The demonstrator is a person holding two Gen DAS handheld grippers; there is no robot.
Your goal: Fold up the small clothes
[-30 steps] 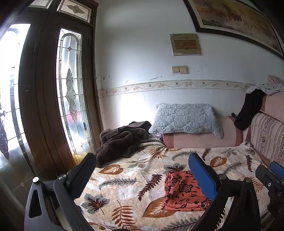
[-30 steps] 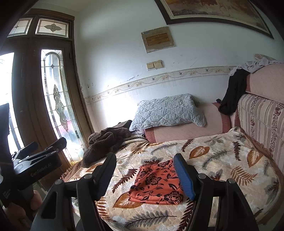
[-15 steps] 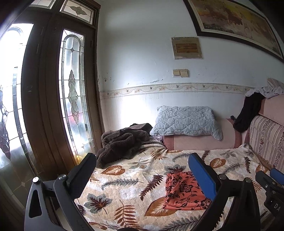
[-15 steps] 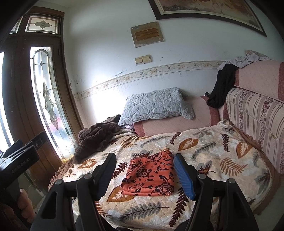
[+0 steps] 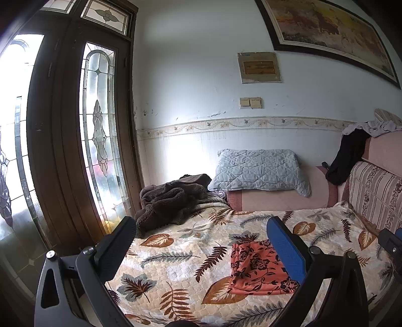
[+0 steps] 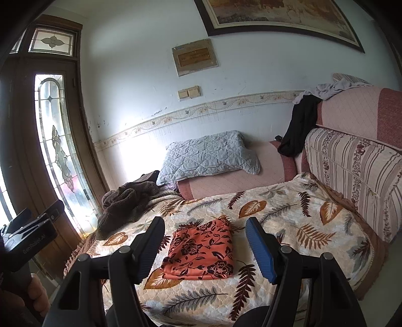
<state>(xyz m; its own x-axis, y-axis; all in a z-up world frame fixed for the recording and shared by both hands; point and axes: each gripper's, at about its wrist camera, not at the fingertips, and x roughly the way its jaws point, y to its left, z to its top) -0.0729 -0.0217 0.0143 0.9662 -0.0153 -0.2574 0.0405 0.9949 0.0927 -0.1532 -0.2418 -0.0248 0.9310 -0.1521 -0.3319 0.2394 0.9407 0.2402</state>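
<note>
While lying flat on the leaf-print bedspread, folded into a neat rectangle: orange cloth with dark flowers, near the front edge of the bed, well apart from everything else on it. Seen from the right wrist between the two fingers of the right gripper, but beyond them, not touched. Jaws of that gripper wide apart, nothing between the pads, one finger black, the other faced in blue. Same for the left gripper: jaws spread wide, empty, raised above the bedspread, with the orange cloth partly hidden behind its blue finger. At the lower left of the right wrist view, a hand gripping the handle of the left gripper beside the bed.

Toward the far left corner of the bed, a crumpled brown fleece heaped next to the door. Behind it, against the wall, a grey quilted pillow resting on a pink bolster. Along the right side, a striped cushion back, with a black garment and a pale one draped over the top corner. On the left, a dark wooden door with leaded glass, bright with daylight. On the wall, a small plaque, a double switch, and the lower edge of a large framed painting.
</note>
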